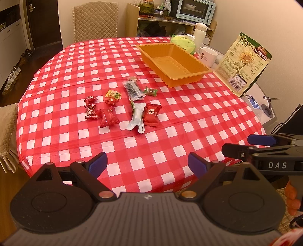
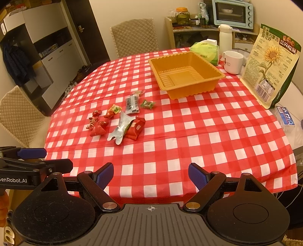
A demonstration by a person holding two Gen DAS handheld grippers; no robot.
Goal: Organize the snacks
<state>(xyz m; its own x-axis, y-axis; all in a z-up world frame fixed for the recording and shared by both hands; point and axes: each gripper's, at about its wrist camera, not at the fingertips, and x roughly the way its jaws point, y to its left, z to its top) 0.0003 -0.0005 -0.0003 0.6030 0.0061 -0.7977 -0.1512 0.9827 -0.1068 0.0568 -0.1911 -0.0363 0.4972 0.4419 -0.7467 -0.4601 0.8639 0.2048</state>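
Several wrapped snacks lie in a loose group on the red checked tablecloth (image 1: pixel 151 143): a red square packet (image 1: pixel 151 114), a silver pouch (image 1: pixel 136 118), a dark bar packet (image 1: pixel 133 90), a green candy (image 1: pixel 151 91), a yellow candy (image 1: pixel 113 94) and red candies (image 1: pixel 108 118). The group also shows in the right wrist view (image 2: pixel 121 118). An empty orange tray (image 1: pixel 189 75) (image 2: pixel 191 90) stands beyond them to the right. My left gripper (image 1: pixel 147 165) is open and empty above the table's near edge. My right gripper (image 2: pixel 151 175) is open and empty beside it.
A sunflower-seed bag (image 1: pixel 244 64) stands at the right edge, with a white mug (image 1: pixel 207 54), a green tissue pack (image 1: pixel 183 42) and a white bottle (image 1: pixel 199 33) behind the tray. Padded chairs (image 1: pixel 94 20) stand at the far side and the left. A shelf holds a toaster oven (image 1: pixel 197 9).
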